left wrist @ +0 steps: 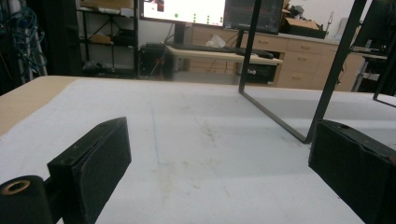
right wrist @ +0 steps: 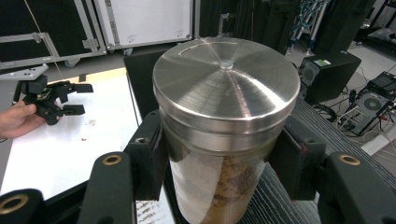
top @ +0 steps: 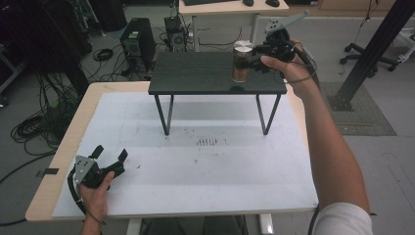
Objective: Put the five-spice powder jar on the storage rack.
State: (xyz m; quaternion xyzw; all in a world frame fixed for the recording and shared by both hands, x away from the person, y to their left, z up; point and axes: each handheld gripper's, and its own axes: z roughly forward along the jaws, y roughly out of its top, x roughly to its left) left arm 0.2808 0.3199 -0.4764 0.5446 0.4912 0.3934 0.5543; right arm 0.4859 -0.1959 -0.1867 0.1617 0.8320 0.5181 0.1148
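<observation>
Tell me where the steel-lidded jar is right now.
In the high view the jar stands on the black shelf's right end, clamped by the right gripper.

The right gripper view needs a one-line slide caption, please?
Right gripper clamps a steel-lidded jar over the dark shelf.

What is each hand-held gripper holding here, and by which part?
The right hand-held gripper clamps the jar by its glass body just under the metal lid. The left hand-held gripper is open, holding nothing.
</observation>
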